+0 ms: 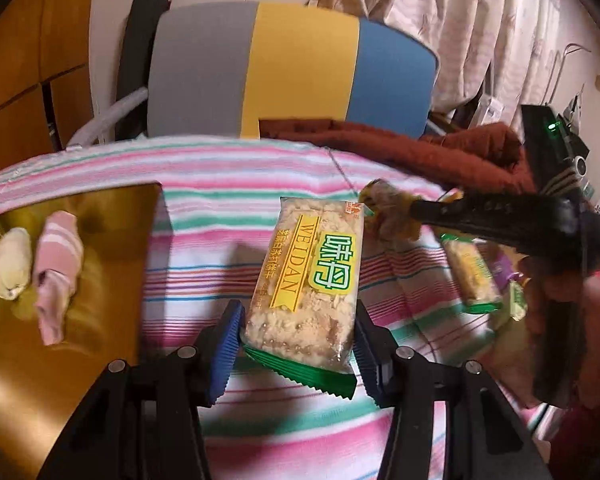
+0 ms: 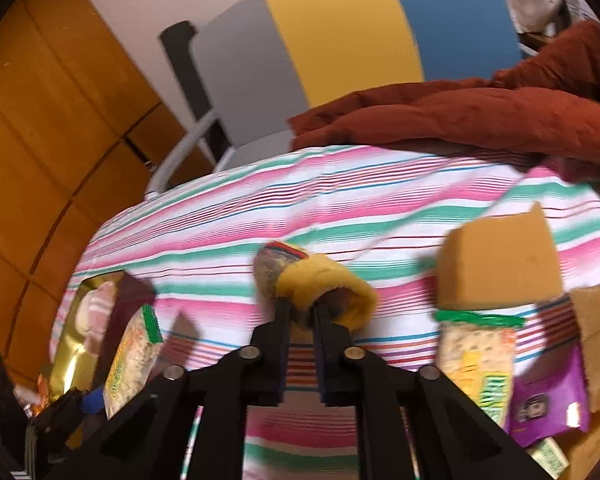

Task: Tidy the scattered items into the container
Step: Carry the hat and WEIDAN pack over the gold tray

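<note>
Gripping a cracker packet by its lower end, the left gripper sits at bottom centre of the left wrist view, blue pads against the wrapper sides. A gold container at left holds two rolled socks. The right gripper reaches in from the right.

Right wrist view: the right gripper, jaws nearly together, pinches a yellow rolled sock at centre frame above the striped cloth. More packets lie at lower right.

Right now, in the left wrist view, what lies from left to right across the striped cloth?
Gold container holding a cream sock roll and a pink striped sock roll → cracker packet in the left gripper → yellow sock roll in the right gripper → second cracker packet.
</note>
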{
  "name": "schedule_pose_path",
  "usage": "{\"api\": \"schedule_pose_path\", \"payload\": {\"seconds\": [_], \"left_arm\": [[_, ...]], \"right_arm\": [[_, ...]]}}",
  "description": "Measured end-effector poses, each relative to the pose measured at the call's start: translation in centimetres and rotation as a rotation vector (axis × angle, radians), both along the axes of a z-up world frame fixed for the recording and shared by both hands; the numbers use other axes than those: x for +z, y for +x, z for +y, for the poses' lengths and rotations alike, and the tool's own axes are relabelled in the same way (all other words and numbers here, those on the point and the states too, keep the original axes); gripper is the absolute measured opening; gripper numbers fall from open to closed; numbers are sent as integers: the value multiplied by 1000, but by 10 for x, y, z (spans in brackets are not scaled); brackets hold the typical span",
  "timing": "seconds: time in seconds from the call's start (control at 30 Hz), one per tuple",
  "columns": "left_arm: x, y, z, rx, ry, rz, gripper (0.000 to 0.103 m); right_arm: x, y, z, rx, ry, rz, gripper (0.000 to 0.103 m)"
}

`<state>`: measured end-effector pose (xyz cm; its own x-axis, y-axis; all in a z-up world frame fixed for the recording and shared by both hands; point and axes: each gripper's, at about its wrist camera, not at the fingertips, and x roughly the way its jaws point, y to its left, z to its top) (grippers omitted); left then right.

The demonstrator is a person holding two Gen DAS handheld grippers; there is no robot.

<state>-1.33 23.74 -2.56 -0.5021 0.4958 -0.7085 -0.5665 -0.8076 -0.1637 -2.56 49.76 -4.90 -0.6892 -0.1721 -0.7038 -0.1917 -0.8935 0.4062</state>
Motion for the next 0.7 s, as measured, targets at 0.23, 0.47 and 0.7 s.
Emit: {"api": "schedule_pose_path", "payload": {"seconds": [0.23, 0.47, 0.7], "left_arm": [[19, 4, -43, 59, 41, 19, 53], [33, 2, -87, 128, 66, 32, 53], [30, -5, -126, 203, 90, 3, 53]], "right_arm": [[9, 1, -39, 81, 103, 19, 6], [26, 8, -46, 92, 53, 100, 1], [37, 8, -59, 46, 249, 113, 38]]}}
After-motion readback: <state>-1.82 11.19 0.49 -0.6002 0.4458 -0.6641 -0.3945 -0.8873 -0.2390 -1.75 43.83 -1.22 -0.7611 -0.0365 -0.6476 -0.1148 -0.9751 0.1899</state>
